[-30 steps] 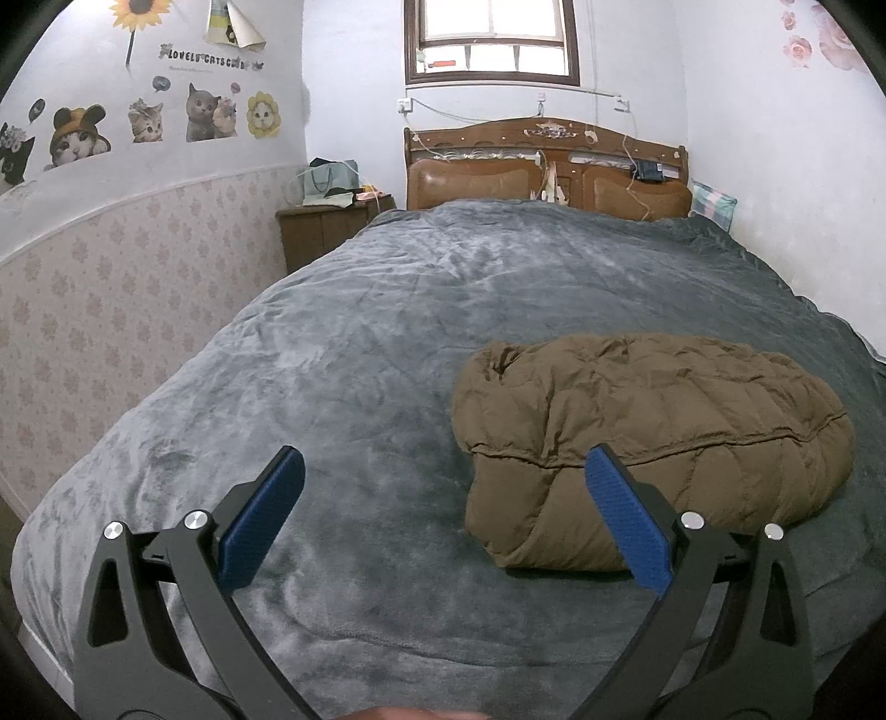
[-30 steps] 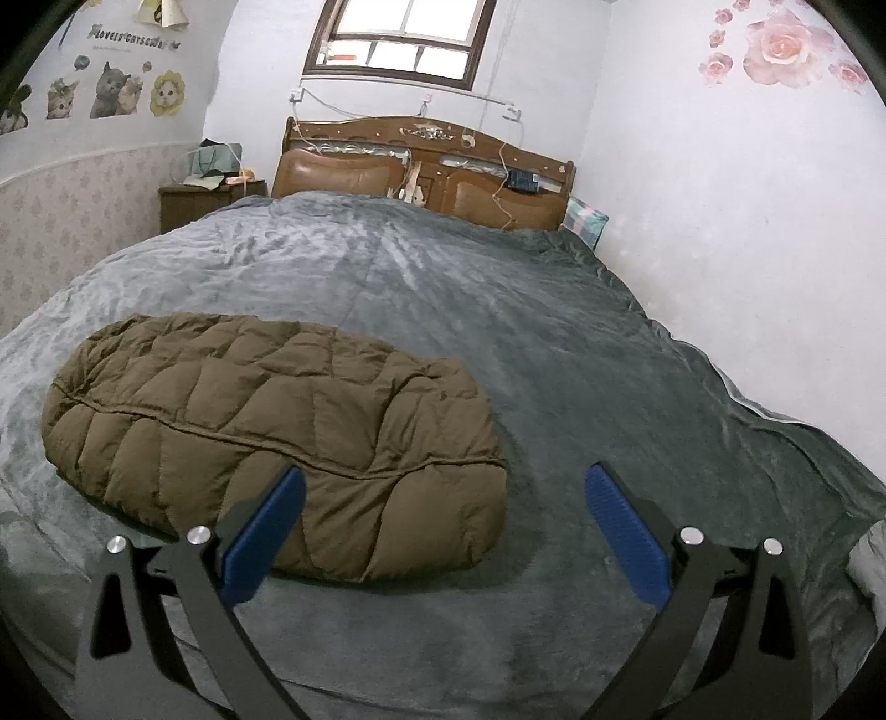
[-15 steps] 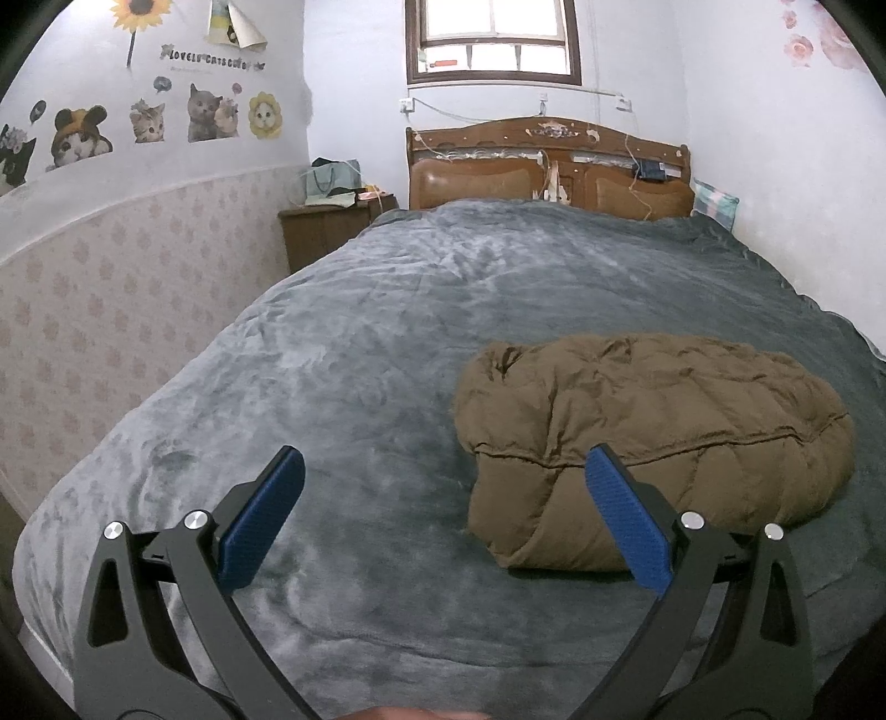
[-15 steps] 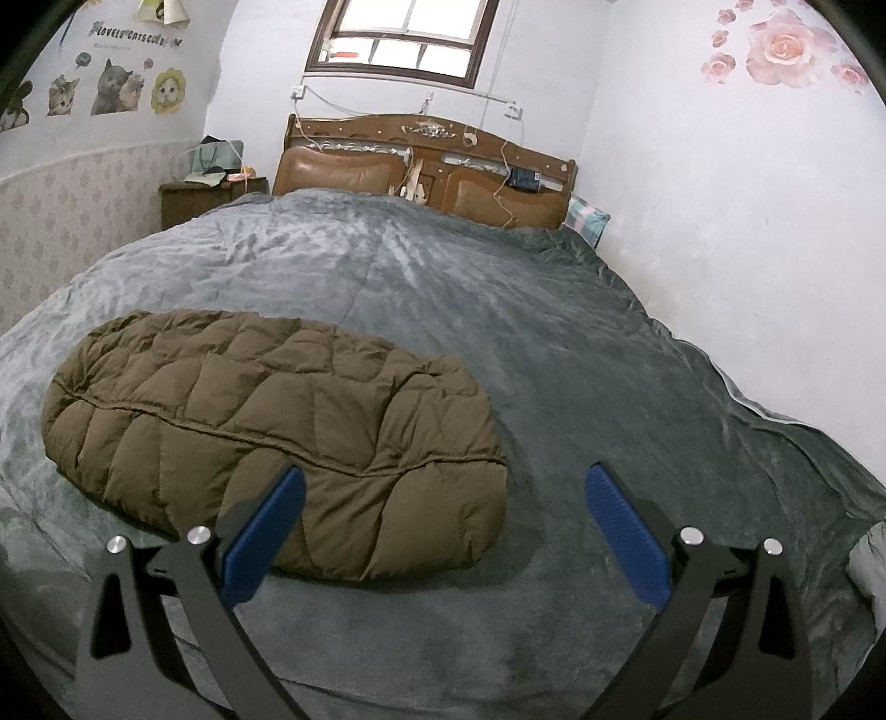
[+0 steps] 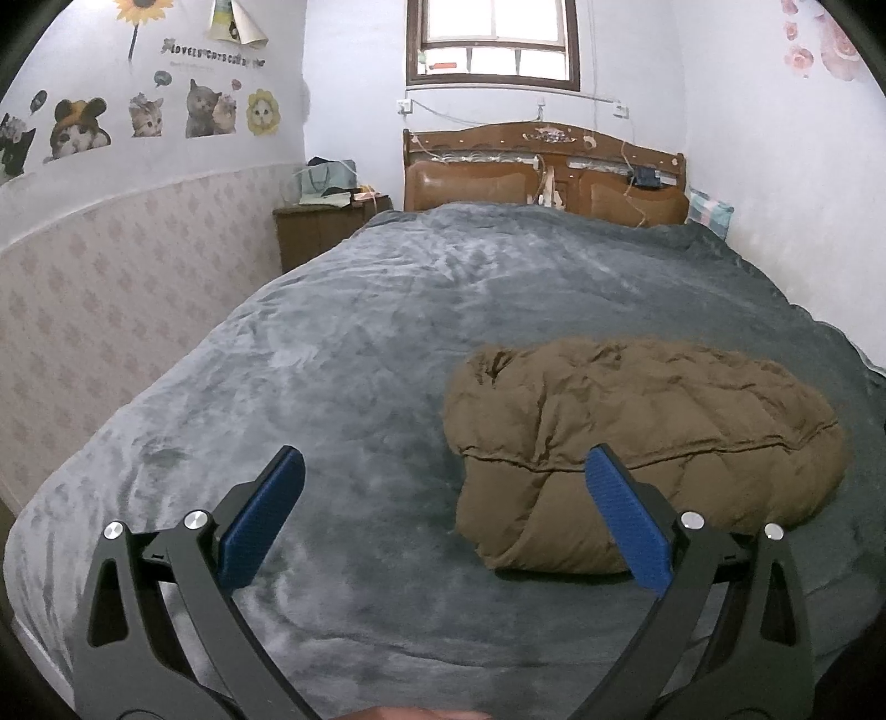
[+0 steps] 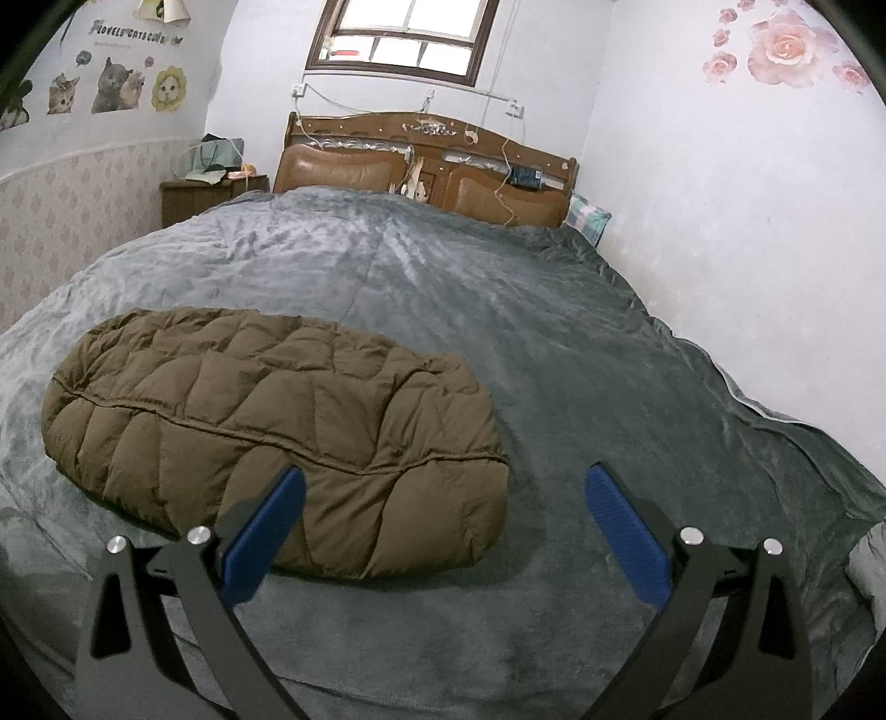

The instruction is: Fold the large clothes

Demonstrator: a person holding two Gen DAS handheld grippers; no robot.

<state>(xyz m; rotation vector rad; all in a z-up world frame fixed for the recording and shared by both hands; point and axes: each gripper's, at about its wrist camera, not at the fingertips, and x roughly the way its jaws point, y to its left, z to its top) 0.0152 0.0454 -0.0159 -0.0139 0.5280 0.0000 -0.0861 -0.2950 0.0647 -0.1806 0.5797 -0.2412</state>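
Both grippers stand wide open and hold nothing: the left gripper [image 5: 440, 504] hangs over the near part of the bed [image 5: 343, 343], its right blue pad [image 5: 626, 526] in front of the near left end of the jacket [image 5: 637, 437] in that view, its left pad over bare blanket; whether the pad touches the cloth cannot be told. In the right wrist view the right gripper [image 6: 443, 518] also hovers near, with its left pad [image 6: 263, 526] before the jacket's [image 6: 277, 421] near right part and its right pad over grey blanket [image 6: 554, 354]. The jacket, brown and quilted, lies folded into a thick oval bundle on the near half of the bed, long side running left to right, with a seam along its near edge. Farther off the blanket is spread flat up to the wooden headboard [image 5: 545, 166]. A nightstand [image 5: 321, 232] with a bag on top stands at the far left beside the bed, a checked pillow [image 6: 590, 219] at the far right corner. A window [image 5: 493, 44] sits above the headboard, cat stickers [image 5: 205, 108] on the left wall and rose stickers [image 6: 783, 47] on the right wall.
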